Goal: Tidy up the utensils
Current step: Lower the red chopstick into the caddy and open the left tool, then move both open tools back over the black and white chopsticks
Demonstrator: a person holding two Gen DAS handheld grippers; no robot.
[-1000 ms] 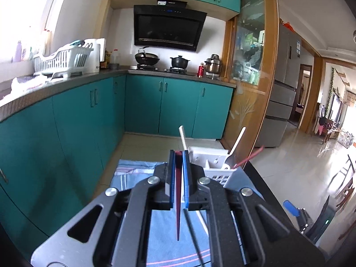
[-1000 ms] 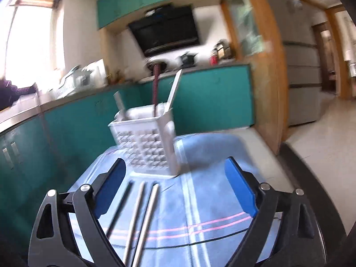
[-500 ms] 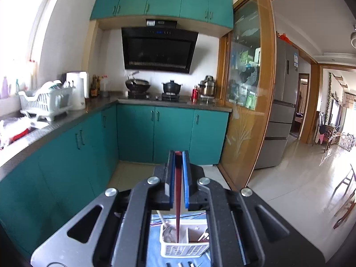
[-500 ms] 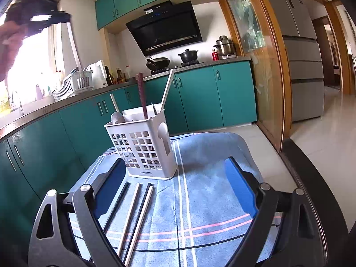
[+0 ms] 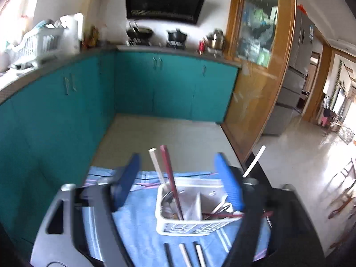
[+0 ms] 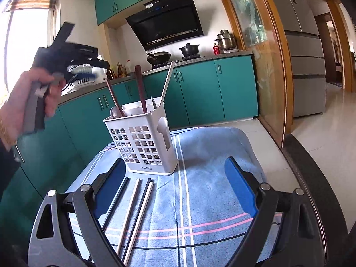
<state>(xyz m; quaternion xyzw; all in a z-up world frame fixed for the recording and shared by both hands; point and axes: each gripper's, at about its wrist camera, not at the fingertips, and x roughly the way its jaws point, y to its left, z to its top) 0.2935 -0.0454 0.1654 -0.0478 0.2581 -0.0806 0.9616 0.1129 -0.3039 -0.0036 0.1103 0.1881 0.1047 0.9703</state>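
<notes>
Daylight floods in from the window (image 6: 29,44) on my left, blown out to pure white, and it glares off the pale floor (image 5: 311,155) toward the far room. My left camera's view is smeared with motion blur, cabinets and fingers (image 5: 126,178) soft-edged. My right view is crisp, though my other gripper (image 6: 82,66) blurs. Both views bulge, corners fading to black.

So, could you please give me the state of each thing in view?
Left gripper: open, empty, jaws just opened.
Right gripper: open, empty.
Utensil basket: upright on towel, holding utensils.
Red chopstick: standing in basket.
Loose chopsticks: flat on towel.
</notes>
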